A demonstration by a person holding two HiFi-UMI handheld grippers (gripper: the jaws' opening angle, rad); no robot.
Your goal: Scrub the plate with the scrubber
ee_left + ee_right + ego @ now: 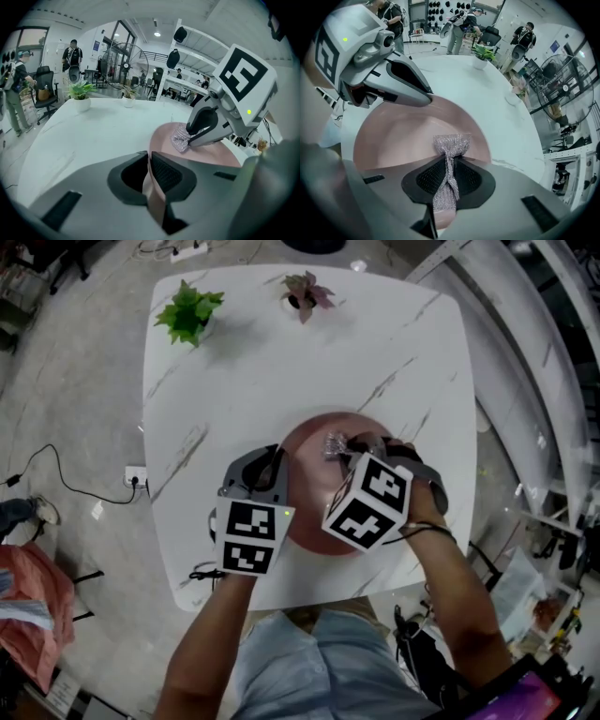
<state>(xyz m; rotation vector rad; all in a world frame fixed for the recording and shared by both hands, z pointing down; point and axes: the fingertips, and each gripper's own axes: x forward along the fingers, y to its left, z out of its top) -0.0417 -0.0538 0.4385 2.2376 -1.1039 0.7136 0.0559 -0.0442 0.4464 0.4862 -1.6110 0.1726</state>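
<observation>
Right gripper view: scrubber pinched tight, plate pinned by the other claw.
Right gripper is clenched on the silvery scrubber, whose free tuft seems to rest on the pink plate; left gripper is clamped on the plate's near rim, steadying it on the table. To scrub well, I would point the right claw steeply down so the tuft, not the jaw tips, bears on the plate. Press lightly enough that the mesh does not fold or slip from the pads. Work in overlapping strokes from the middle out toward the rim, and cover the part beside the left claw too. The left grip should be firm, since the plate would likely slide on the smooth top otherwise.
</observation>
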